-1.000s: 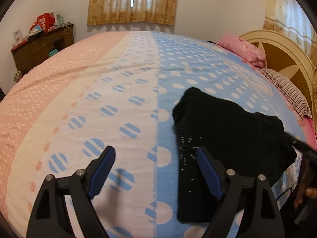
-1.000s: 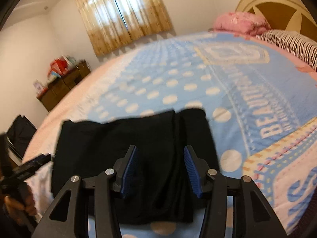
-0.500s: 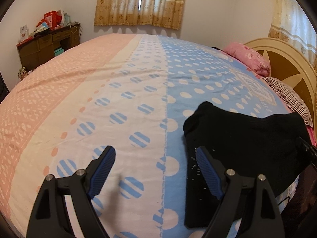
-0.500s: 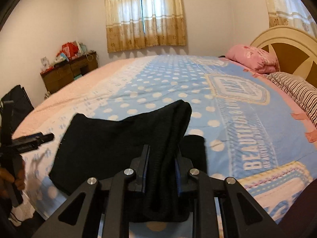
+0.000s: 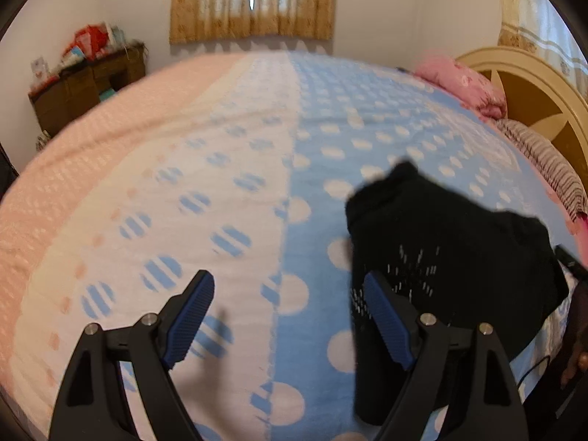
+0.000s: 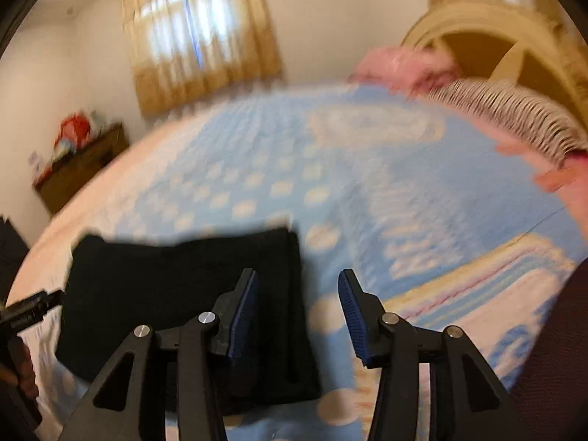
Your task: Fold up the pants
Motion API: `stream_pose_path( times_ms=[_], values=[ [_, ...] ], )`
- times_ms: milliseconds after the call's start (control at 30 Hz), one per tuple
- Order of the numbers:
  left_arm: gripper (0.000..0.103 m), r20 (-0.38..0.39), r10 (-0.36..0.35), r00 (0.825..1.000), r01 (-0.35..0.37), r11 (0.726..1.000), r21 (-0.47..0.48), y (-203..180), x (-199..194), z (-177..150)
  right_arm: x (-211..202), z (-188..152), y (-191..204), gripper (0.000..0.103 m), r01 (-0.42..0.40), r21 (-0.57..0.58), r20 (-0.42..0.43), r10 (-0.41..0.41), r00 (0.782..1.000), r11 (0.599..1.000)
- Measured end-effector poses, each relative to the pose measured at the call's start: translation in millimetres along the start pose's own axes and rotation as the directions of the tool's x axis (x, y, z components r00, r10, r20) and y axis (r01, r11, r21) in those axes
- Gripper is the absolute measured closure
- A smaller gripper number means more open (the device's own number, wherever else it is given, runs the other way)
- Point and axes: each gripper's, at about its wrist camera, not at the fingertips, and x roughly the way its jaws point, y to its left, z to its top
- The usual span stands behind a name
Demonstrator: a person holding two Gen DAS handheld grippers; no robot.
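Note:
The black pants (image 5: 448, 257) lie folded into a compact rectangle near the front edge of the bed, also in the right wrist view (image 6: 176, 286). My left gripper (image 5: 290, 316) is open and empty, above the bedspread just left of the pants; its right finger (image 5: 386, 323) overlaps the pants' left edge. My right gripper (image 6: 297, 308) is open and empty, above the pants' right edge, with its left finger (image 6: 242, 312) over the cloth. The right wrist view is motion-blurred.
The bed has a pink, white and blue spotted bedspread (image 5: 220, 191). A pink pillow (image 5: 463, 81), a striped pillow (image 5: 547, 161) and a cream headboard (image 5: 533, 84) are at the right. A cluttered wooden dresser (image 5: 84, 84) stands by the far-left wall.
My right gripper, shut on a fold of the pants half a second ago, has opened and let go; the fold now lies flat. The left gripper stayed open and shifted slightly.

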Motion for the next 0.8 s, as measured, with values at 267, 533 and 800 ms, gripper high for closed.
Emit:
stream_pose_path(
  times_ms=[267, 533, 800],
  values=[
    [0.017, 0.064, -0.114, 0.991, 0.108, 0.989, 0.096, -49.9, 1.4, 34.6, 5.2, 3.5, 57.1, 0.055, -0.171, -0.128, -0.025, 0.169, 0.985, 0.977],
    [0.000, -0.083, -0.040, 0.996, 0.036, 0.999, -0.039, -37.5, 78.8, 28.3, 52.1, -22.5, 71.1, 0.055, -0.139, -0.106, -0.105, 0.128, 0.986, 0.985],
    [0.000, -0.099, -0.096, 0.990, 0.092, 0.995, -0.049, -22.0, 51.0, 34.4, 25.7, -10.5, 49.0, 0.050, -0.217, -0.035, -0.087, 0.214, 0.973, 0.975]
  ],
)
